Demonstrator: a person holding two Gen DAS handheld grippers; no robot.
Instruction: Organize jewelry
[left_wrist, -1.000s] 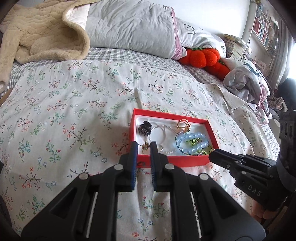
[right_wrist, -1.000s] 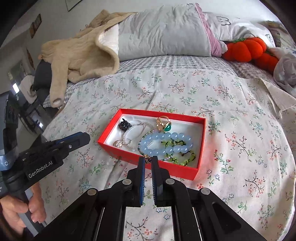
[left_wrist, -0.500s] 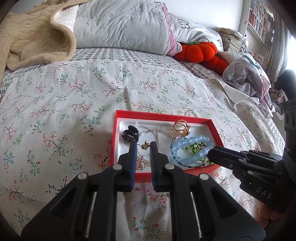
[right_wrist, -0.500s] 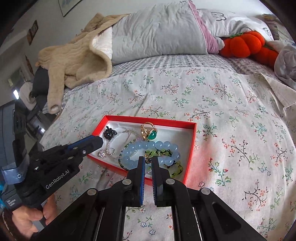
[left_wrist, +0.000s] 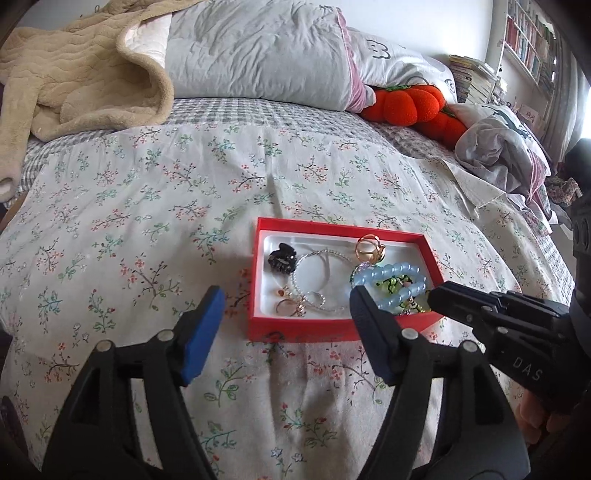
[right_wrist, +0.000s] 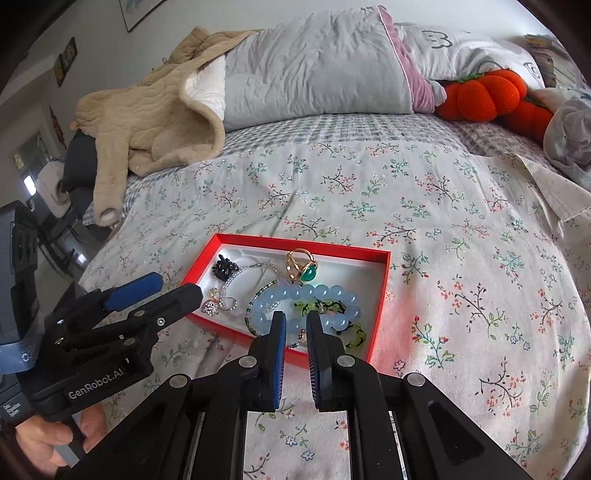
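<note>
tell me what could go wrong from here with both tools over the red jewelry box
1. The blue bead bracelet lies tangled with a green beaded strand and a thin dark chain; lifting one may drag the others out.
2. The red box sits on a soft floral bedspread, so a push could tip or slide it.
3. The left tool, just opened wide and empty, straddles small rings near the box's front wall; a grab may hit the rim.

Your box (left_wrist: 295, 334) sits on the bedspread (left_wrist: 147, 206), pillows (right_wrist: 314, 70) behind it. Inside, the hair clip (left_wrist: 282, 258) lies left, the ring (left_wrist: 369, 251) behind the bead bracelet (left_wrist: 399, 280) at right.
</note>
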